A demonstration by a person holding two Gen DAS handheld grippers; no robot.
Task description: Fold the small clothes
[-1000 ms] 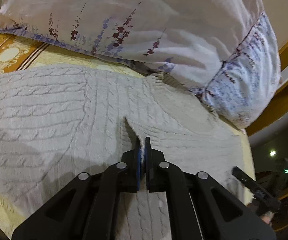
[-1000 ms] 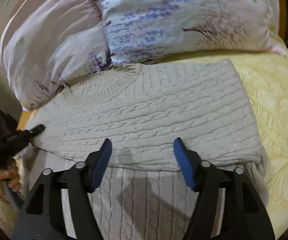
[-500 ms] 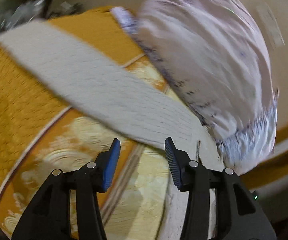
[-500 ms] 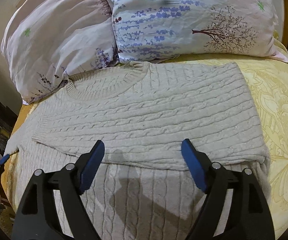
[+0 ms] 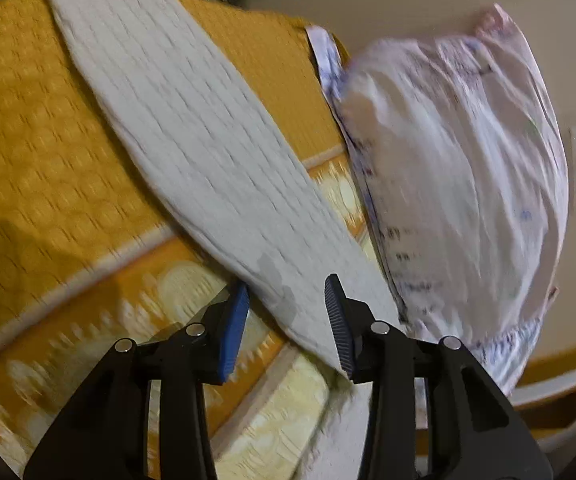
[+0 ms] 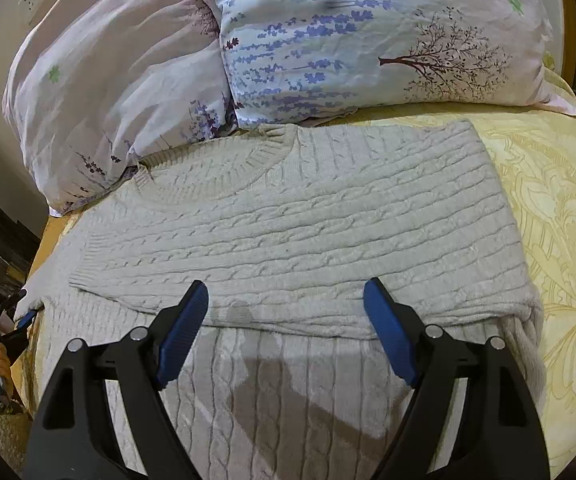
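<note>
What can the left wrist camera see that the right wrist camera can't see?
Only the left wrist view shows the sweater's unfolded sleeve hanging over the orange bedspread side, with the left gripper open just above it.

Only the right wrist view shows the sweater's body with one sleeve folded across it, the blue tree-print pillow, and the open right gripper.

Both show the cream cable-knit sweater, the pale pink pillow, and the bed.
</note>
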